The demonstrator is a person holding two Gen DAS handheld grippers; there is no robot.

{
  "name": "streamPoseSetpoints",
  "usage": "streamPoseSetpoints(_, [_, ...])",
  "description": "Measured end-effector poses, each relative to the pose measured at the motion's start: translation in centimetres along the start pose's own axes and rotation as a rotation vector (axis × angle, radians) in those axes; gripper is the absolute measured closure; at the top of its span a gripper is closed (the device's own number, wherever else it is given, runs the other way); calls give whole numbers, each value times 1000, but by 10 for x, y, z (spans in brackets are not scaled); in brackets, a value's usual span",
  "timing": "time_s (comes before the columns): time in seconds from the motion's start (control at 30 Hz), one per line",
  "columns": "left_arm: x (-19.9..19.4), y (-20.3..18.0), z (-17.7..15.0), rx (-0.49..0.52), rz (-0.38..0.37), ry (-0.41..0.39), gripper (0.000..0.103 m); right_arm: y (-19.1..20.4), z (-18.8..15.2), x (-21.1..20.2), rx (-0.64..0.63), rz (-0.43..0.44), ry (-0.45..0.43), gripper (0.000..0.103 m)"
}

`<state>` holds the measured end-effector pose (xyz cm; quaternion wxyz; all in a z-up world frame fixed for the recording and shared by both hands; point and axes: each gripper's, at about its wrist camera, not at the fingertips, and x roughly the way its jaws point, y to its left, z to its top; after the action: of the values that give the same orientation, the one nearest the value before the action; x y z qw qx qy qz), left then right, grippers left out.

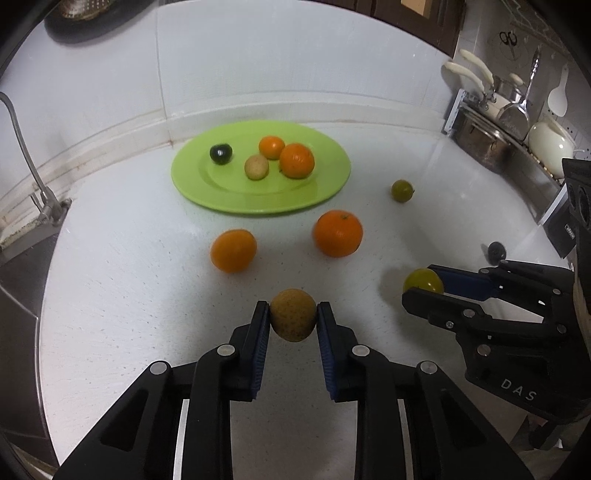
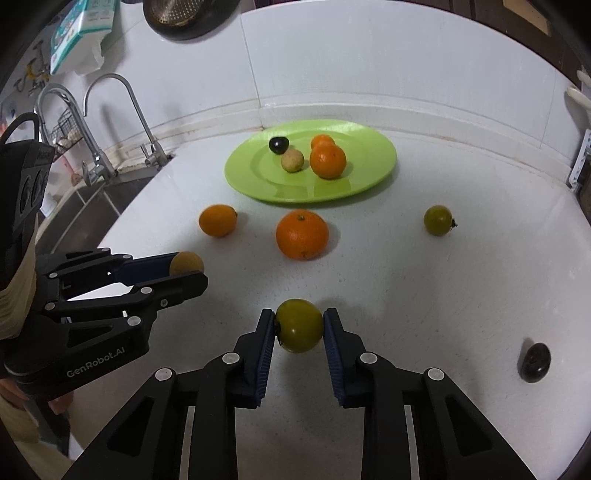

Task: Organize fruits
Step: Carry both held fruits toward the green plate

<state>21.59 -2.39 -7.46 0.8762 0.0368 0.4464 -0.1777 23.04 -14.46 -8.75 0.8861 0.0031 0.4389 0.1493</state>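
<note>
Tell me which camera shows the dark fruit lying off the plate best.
Right wrist view: the dark fruit sits whole on the counter. In the left wrist view it is partly hidden behind the right claw.

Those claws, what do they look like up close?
Both are black plastic linkages with silver rivets and blue ribbed pads. The left claw bears white "GenRobot.AI" lettering; the right claw reads "DAS". No cables show.

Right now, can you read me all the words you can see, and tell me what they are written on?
"DAS": on the body of the right gripper.
"GenRobot.AI": on the body of the left gripper.
Print on the teal and white box at the upper left: too small and blurred to read.
White label on the black camera block at the right edge: too blurred to read.
</note>
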Motion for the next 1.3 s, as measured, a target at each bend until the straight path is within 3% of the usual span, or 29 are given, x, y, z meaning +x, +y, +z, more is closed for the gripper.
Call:
streamPoseSetpoints(0.53, [-44, -3, 25, 22, 27, -143, 77, 5, 26, -37, -18, 8, -138, 75])
streamPoseSetpoints(1.3, [-54, 6, 94, 45, 74, -270, 77, -6, 99, -57, -40, -17, -317, 75])
